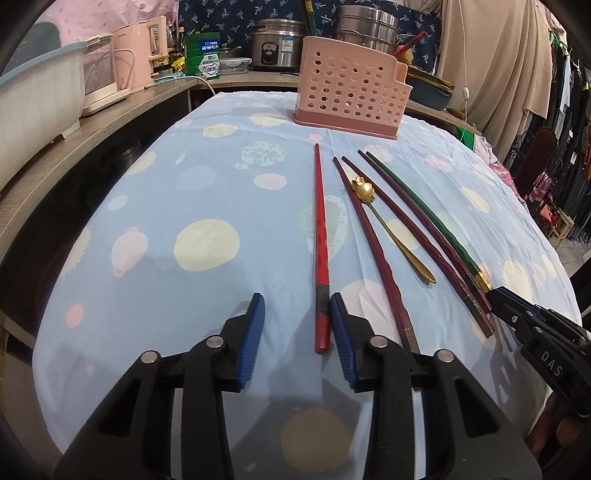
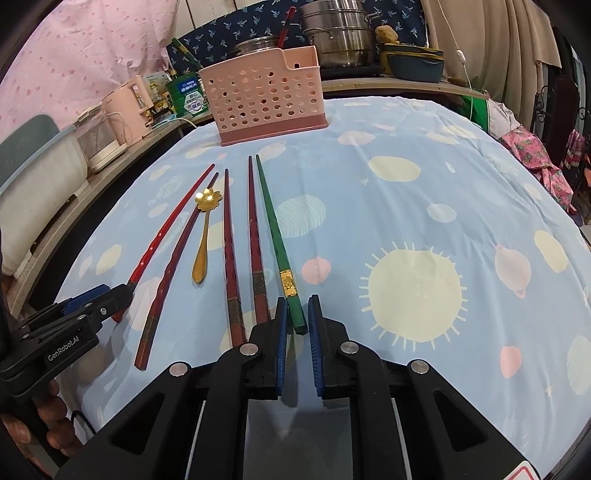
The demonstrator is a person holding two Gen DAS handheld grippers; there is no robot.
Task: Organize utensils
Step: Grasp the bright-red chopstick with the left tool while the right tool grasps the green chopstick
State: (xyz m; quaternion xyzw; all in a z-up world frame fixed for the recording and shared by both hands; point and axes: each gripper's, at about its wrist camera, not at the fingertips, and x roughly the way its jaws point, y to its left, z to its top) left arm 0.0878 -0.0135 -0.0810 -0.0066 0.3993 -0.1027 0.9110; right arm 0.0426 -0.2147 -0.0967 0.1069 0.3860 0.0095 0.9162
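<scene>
Several chopsticks and a gold flower spoon [image 1: 391,229] lie side by side on the blue patterned cloth. My left gripper [image 1: 297,306] is open, its jaws either side of the thick end of the bright red chopstick [image 1: 320,236]. My right gripper [image 2: 297,308] is open but narrow, its jaws around the end of the green chopstick [image 2: 275,236]. Dark red chopsticks [image 2: 255,240] lie between them. The pink perforated utensil holder [image 1: 351,88] stands upright at the far end of the table, also in the right wrist view [image 2: 264,94].
A wooden shelf [image 1: 74,147] runs along the left with a pink kettle [image 1: 136,55], a white tub and tins. Steel pots [image 2: 338,33] and a rice cooker [image 1: 277,44] stand behind the holder. Clothes hang at the right.
</scene>
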